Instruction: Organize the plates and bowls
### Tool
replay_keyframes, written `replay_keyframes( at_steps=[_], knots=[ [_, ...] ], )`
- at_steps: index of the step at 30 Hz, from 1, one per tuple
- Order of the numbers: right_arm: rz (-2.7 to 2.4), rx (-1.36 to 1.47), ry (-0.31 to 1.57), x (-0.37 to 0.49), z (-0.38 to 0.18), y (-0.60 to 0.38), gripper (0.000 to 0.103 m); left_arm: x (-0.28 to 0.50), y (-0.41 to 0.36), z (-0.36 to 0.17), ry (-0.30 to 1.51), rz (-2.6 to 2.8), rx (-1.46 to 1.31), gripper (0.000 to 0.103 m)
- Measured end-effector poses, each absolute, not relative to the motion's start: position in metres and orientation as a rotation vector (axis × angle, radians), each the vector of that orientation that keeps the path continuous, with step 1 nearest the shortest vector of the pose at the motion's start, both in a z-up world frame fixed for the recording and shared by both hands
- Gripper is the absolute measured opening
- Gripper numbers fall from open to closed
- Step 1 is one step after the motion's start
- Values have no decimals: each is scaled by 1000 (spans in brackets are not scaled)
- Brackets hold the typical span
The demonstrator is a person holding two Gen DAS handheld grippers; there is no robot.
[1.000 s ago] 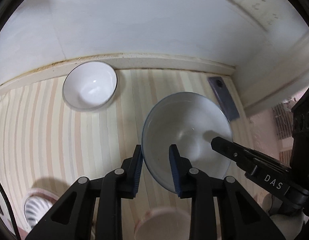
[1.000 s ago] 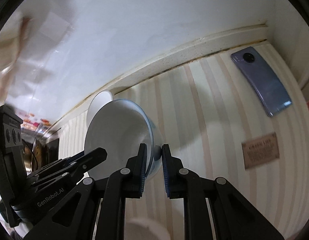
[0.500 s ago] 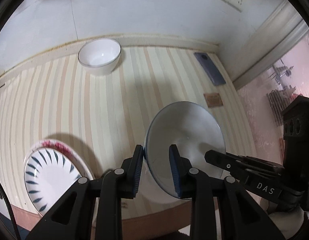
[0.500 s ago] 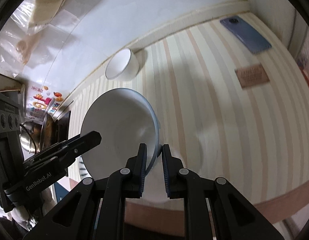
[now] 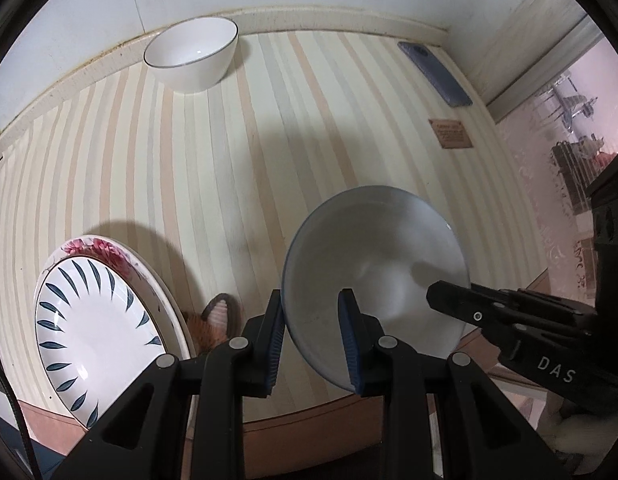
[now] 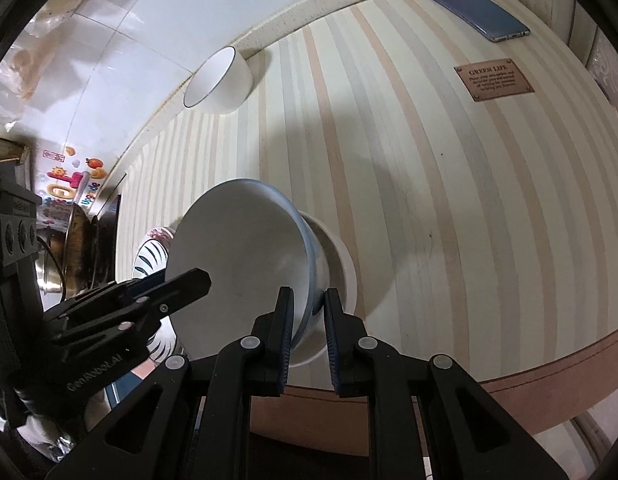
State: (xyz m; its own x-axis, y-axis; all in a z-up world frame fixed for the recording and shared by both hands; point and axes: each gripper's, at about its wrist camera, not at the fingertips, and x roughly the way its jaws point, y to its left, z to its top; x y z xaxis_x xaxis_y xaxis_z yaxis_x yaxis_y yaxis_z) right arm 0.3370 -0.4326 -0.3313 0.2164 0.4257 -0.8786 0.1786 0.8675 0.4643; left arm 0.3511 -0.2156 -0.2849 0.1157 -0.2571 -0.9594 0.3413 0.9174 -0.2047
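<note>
Glazed bowl (image 5: 373,276) pinched by both claws, left (image 5: 312,336) and right (image 6: 309,332); uneven pull could slip or chip its rim.

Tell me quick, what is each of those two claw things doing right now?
Left gripper: closed on the rim of the blue-rimmed bowl.
Right gripper: closed on the opposite rim of the same bowl.

The striped table (image 5: 269,168) carries a white bowl (image 5: 191,54), stacked plates (image 5: 97,320), a phone (image 5: 435,74) and a plaque (image 5: 451,133).
</note>
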Motion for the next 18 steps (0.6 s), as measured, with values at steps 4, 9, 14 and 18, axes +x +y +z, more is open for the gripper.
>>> replay_keyframes(
  at_steps=[4, 9, 14, 18],
  knots=[
    [179, 526, 1378, 339, -335, -431, 17, 352, -215, -290, 1408, -439, 65, 24],
    [174, 513, 1389, 339, -338, -427, 17, 352, -219, -292, 1405, -434, 88, 24],
    [171, 510, 1393, 343, -338, -429, 17, 351, -221, -297, 1416, -429, 114, 24],
    [166, 495, 1395, 345, -336, -427, 17, 349, -221, -301, 1430, -427, 116, 24]
  ],
)
